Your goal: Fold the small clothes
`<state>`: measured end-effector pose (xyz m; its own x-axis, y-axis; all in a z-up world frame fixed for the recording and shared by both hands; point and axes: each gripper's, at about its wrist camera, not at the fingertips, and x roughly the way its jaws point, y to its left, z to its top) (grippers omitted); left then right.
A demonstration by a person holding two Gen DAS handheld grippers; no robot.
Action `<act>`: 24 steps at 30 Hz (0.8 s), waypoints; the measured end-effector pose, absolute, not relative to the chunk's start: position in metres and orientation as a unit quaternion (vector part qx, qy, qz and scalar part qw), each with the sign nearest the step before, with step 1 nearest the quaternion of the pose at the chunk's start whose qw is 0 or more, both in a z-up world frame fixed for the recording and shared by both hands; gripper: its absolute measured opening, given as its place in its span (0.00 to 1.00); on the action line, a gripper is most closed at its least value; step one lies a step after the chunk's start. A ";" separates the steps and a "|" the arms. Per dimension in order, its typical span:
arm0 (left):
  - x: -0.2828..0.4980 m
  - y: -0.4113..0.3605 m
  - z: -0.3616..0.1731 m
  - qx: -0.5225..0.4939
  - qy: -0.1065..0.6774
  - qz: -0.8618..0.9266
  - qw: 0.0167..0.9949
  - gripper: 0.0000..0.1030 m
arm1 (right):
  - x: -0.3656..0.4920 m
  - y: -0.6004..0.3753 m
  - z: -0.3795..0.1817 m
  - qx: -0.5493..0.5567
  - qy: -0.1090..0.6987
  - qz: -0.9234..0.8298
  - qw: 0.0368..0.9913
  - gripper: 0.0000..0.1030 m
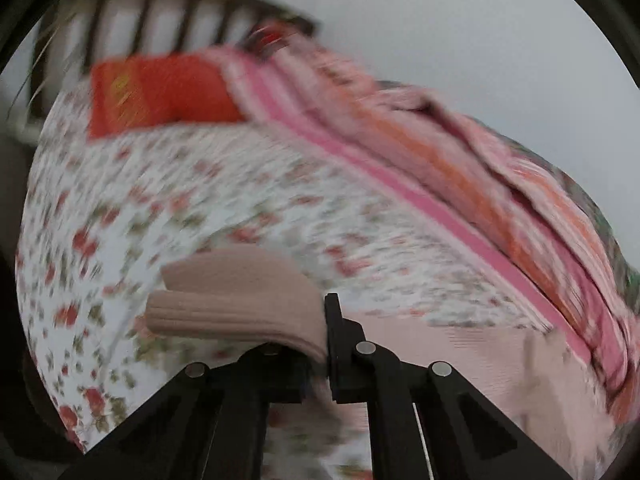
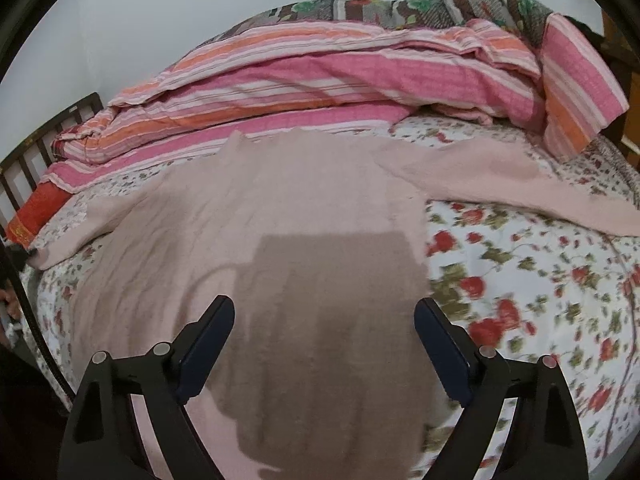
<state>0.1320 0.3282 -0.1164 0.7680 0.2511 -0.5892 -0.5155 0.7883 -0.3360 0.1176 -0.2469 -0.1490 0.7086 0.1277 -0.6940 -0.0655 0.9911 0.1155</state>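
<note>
A pale pink knit sweater (image 2: 280, 200) lies spread flat on the floral bedsheet (image 2: 520, 280), one sleeve (image 2: 500, 176) stretched out to the right. In the left wrist view, which is blurred, my left gripper (image 1: 327, 320) is shut on the ribbed cuff (image 1: 240, 300) of the other sleeve, which sticks out to the left of the fingers. More of the sweater (image 1: 440, 348) shows to the gripper's right. My right gripper (image 2: 324, 308) hangs open over the sweater's lower body, nothing between its fingers, with its shadow on the knit.
A rumpled pink and orange striped quilt (image 2: 320, 72) is piled along the far side of the bed. A red pillow (image 1: 160, 92) lies by the dark slatted headboard (image 1: 160, 12). A pale wall rises behind the bed.
</note>
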 end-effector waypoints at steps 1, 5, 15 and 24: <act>0.138 0.312 -0.102 -0.234 0.262 0.192 0.916 0.07 | 0.119 -0.250 -0.149 0.043 0.381 0.053 0.922 0.88; 0.168 0.239 -0.054 -0.172 0.247 0.125 0.945 0.07 | 0.122 -0.269 -0.151 0.062 0.381 0.046 0.921 0.88; 0.257 -0.015 -0.020 -0.027 0.256 -0.074 0.963 0.07 | 0.099 -0.332 -0.147 0.107 0.356 0.001 0.928 0.88; 0.290 -0.145 -0.099 -0.017 0.338 -0.159 0.928 0.07 | 0.093 -0.370 -0.154 0.109 0.355 -0.032 0.928 0.88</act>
<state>0.2904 -0.1454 -0.0990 0.7214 -0.3066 -0.6210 0.2843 0.9487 -0.1382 0.0932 -0.3704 -0.1545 0.7459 0.0174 -0.6658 0.1376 0.9740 0.1797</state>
